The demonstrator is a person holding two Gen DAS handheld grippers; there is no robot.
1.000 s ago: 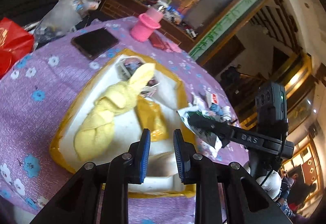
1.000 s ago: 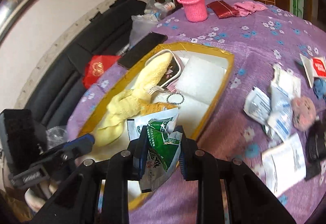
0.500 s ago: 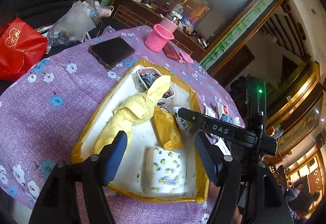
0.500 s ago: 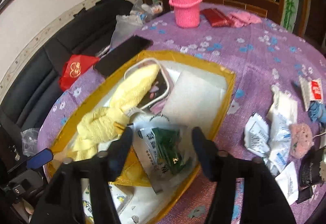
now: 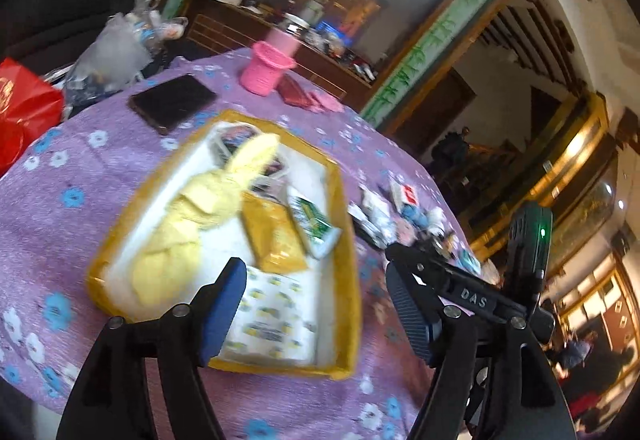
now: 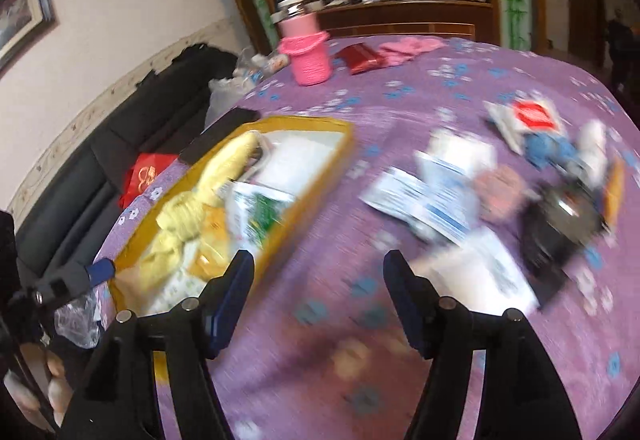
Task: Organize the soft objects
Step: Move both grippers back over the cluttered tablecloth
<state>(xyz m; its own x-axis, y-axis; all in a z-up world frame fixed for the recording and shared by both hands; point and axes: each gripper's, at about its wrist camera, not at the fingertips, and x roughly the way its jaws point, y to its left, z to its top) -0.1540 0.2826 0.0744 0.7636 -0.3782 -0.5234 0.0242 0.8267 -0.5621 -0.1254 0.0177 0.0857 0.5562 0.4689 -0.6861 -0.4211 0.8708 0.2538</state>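
Left hand-held gripper (image 5: pixel 316 304) hangs tilted downward over the near end of the yellow-rimmed tray (image 5: pixel 347 280), its blue-padded jaws set apart after having just been opening, nothing pressed between them. Seen through the gap, a printed tissue pack (image 5: pixel 272 324) lies flat at the tray's near end. Along the tray's left side runs a knotted yellow cloth (image 5: pixel 188 215); beside it to the right sit a yellow pouch (image 5: pixel 276 236) and a green-and-white packet (image 5: pixel 314 220) near the right rim. The tray's far end holds some small items too blurred to name.

Right hand-held gripper (image 6: pixel 318 300) points down at bare purple counter (image 6: pixel 340 224) just right of the tray's rim (image 6: pixel 320 175); its jaws also stand apart, having just been opening, with nothing in them. The right wrist view is smeared. In the left wrist view the right tool's finger (image 5: pixel 404 296) sits close beside the left tool's right finger, past the tray's right edge.

Left of the tray the counter lies open up to its rounded edge, with a dark phone (image 5: pixel 172 103) beyond the far corner and a pink bottle (image 6: pixel 306 51) farther back. Right of the tray a strip of bare cloth separates it from a scatter of white sachets (image 6: pixel 424 195), a pink puff (image 6: pixel 500 195) and a dark object (image 6: pixel 560 224) toward the counter's right edge.
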